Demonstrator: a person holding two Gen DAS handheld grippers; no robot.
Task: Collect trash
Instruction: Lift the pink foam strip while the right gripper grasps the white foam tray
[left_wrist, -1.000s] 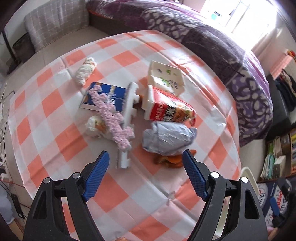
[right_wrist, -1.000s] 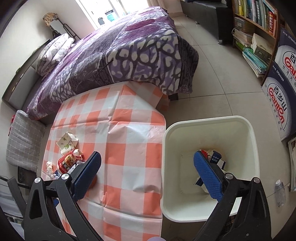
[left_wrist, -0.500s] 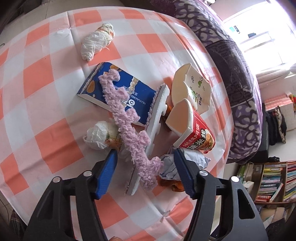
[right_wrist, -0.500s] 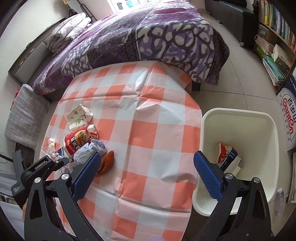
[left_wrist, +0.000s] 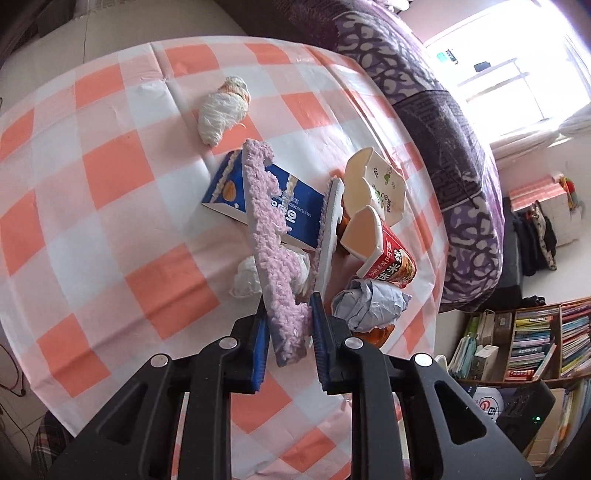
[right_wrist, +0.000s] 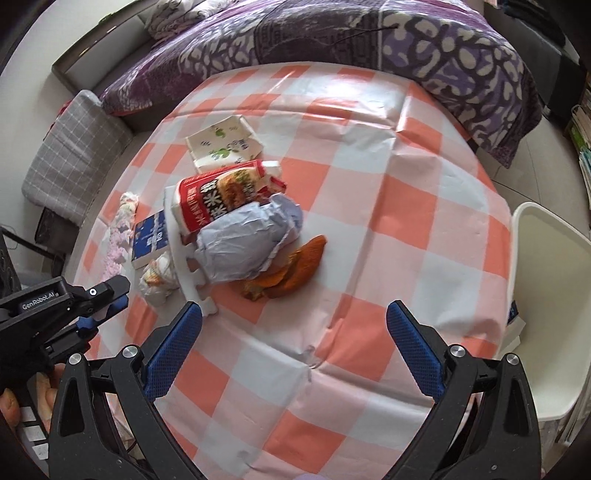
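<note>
Now my left hand-held gripper (left_wrist: 288, 325) has just been closing, and its blue pads pinch the near end of the pink fuzzy foam strip (left_wrist: 271, 236), which runs away from the jaws across the blue snack box (left_wrist: 295, 212). I take it at that end because it sticks out of the heap towards me, free of the rest. A second foam strip (left_wrist: 328, 236) lies just right of the held one, and the grey crumpled bag (left_wrist: 369, 301) sits close beside my right pad, so the narrow bite keeps those out.

My right hand-held gripper (right_wrist: 295, 343) hangs spread wide and empty over the checked counter (right_wrist: 369, 229), with the heap ahead of it. I judge it is held open so it can take the grey bag or the orange peel (right_wrist: 295, 266) next. The white bin (right_wrist: 546, 332) stands off its right side, beyond the counter edge, near enough for short drops.
</note>
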